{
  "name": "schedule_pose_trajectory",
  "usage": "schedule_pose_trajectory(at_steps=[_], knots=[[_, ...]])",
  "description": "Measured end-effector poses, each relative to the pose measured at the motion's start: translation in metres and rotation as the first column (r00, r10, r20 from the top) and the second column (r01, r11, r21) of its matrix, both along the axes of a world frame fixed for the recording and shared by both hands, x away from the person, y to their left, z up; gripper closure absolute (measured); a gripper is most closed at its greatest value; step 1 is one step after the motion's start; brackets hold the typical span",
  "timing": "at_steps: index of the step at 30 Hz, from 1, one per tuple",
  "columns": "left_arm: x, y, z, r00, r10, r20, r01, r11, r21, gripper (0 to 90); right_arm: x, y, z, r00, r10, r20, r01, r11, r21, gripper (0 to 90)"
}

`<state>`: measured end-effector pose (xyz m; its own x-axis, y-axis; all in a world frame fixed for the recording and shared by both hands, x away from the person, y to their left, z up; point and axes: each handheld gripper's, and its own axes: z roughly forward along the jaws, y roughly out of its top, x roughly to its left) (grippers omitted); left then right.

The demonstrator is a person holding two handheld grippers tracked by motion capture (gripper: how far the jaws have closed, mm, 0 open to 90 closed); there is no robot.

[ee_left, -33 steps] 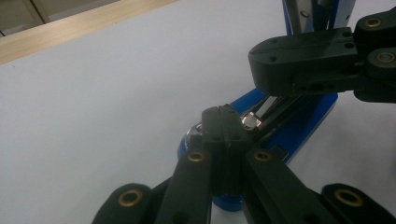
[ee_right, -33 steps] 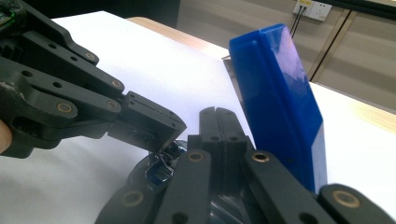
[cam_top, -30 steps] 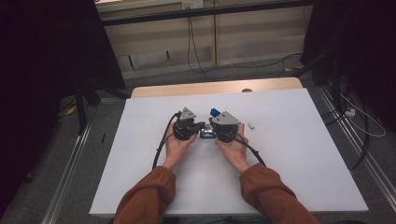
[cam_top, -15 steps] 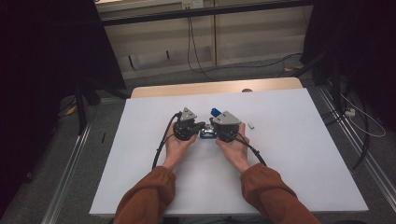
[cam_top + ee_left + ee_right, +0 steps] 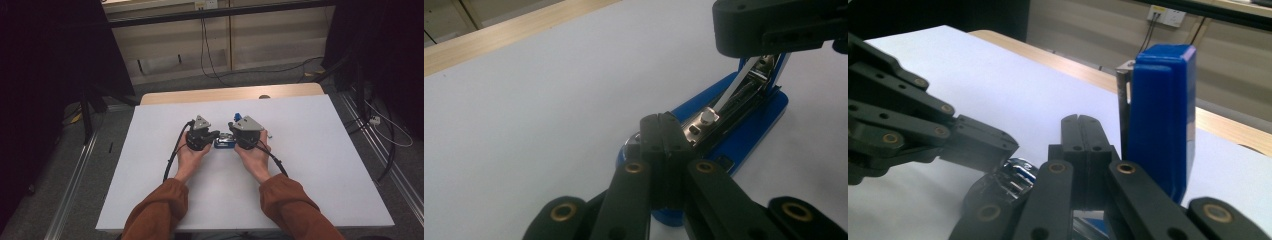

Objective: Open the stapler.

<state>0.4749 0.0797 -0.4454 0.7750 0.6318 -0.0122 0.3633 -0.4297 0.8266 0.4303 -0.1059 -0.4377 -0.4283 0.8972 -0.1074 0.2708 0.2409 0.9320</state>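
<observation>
Nothing moved since earlier frame. Left gripper (image 5: 663, 131) jaws closed, empty, tips over open blue stapler (image 5: 744, 125); right gripper (image 5: 1081, 131) likewise closed, empty.

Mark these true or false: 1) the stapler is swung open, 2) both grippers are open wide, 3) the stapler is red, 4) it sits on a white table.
1) True: the stapler has its top raised, its metal track bare.
2) False: the left gripper and right gripper are both shut, pressing at the stapler, gripping nothing.
3) False: it is blue.
4) True: the table is white.
</observation>
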Motion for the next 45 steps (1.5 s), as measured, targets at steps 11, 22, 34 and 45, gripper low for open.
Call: schedule_pose_trajectory(at_steps=[11, 22, 34, 45], knots=[[0.0, 0.0, 0.0, 1.0, 0.004, 0.0, -0.004, 1.0, -0.003, 90.0, 0.0, -0.007, 0.003, 0.9999, -0.007, -0.008, 0.007, 0.9996, 0.027, 90.0], [-0.001, 0.0, 0.0, 1.0, 0.006, -0.003, -0.006, 1.0, -0.007, 90.0, -0.002, -0.012, 0.005, 0.9999, -0.013, -0.003, 0.013, 0.9995, 0.03, 90.0], [-0.001, 0.0, -0.001, 1.0, 0.008, -0.002, -0.008, 0.9999, -0.01, 90.0, -0.004, -0.02, 0.008, 0.9994, -0.034, 0.013, 0.033, 0.9985, 0.043, 90.0], [-0.001, 0.0, -0.001, 1.0, 0.009, -0.002, -0.009, 0.9999, -0.011, 90.0, -0.006, -0.024, 0.01, 0.9995, -0.029, 0.009, 0.029, 0.999, 0.036, 90.0]])
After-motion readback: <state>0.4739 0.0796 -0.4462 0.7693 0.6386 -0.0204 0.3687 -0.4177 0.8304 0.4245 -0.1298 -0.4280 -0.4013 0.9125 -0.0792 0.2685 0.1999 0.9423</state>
